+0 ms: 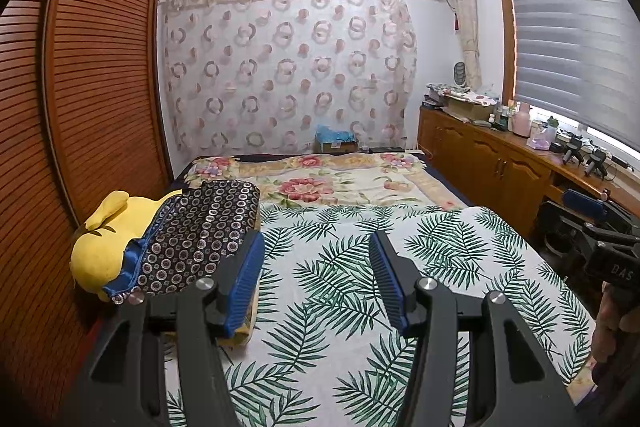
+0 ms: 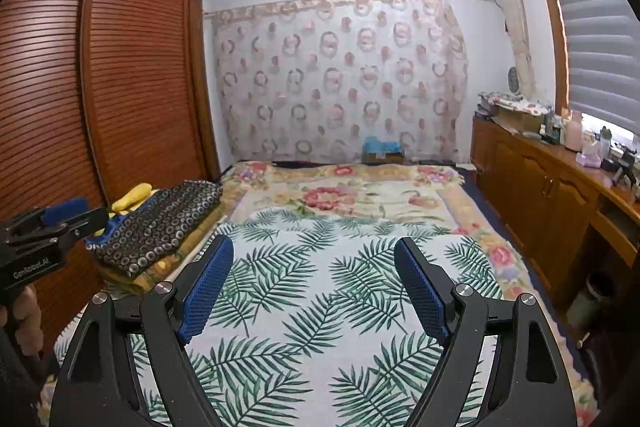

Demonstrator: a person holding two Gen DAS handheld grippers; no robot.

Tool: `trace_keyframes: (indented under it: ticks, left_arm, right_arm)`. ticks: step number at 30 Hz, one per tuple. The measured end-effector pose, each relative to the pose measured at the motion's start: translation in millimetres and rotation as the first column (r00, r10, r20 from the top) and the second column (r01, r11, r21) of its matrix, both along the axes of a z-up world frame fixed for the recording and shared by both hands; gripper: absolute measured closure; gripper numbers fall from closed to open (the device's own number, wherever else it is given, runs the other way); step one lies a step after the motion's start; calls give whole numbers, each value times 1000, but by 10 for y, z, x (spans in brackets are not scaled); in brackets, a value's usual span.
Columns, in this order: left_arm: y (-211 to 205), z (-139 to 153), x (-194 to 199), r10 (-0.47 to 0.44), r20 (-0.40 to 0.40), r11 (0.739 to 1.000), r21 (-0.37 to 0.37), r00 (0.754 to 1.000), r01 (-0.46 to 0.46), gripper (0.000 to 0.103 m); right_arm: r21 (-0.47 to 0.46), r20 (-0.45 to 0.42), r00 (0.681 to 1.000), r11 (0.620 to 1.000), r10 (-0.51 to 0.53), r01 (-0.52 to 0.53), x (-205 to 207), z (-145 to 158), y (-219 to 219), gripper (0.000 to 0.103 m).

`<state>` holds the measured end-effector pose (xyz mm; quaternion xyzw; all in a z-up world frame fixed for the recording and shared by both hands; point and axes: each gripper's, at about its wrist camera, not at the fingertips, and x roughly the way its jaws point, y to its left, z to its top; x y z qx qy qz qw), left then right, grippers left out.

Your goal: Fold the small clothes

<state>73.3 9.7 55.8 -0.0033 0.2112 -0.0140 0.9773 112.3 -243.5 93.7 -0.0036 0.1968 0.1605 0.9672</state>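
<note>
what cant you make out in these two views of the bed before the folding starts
- Yellow plush: mostly covered by the dark patterned garment in both views; its shape stays unclear.
- Yellow folded cloth under that garment: only edges show in the right wrist view.
- Small items on the wooden counter: too small to identify.
- Near end of the palm-leaf sheet: hidden behind the left tool and the right tool.

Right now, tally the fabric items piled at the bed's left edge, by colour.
Dark ring-patterned garment: 1
Yellow plush toy: 1
Mustard-yellow folded fabric under the garment: 1
Total: 3
</note>
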Motion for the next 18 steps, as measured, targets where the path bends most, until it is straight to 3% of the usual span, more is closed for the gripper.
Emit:
trace_keyframes:
  ticks: [18]
  left_arm:
    - [21, -35, 10, 6, -3, 1000, 0, 1000, -6, 49]
  right_arm:
    - [1, 0, 1000, 1000, -2, 2, -1, -9, -1, 19]
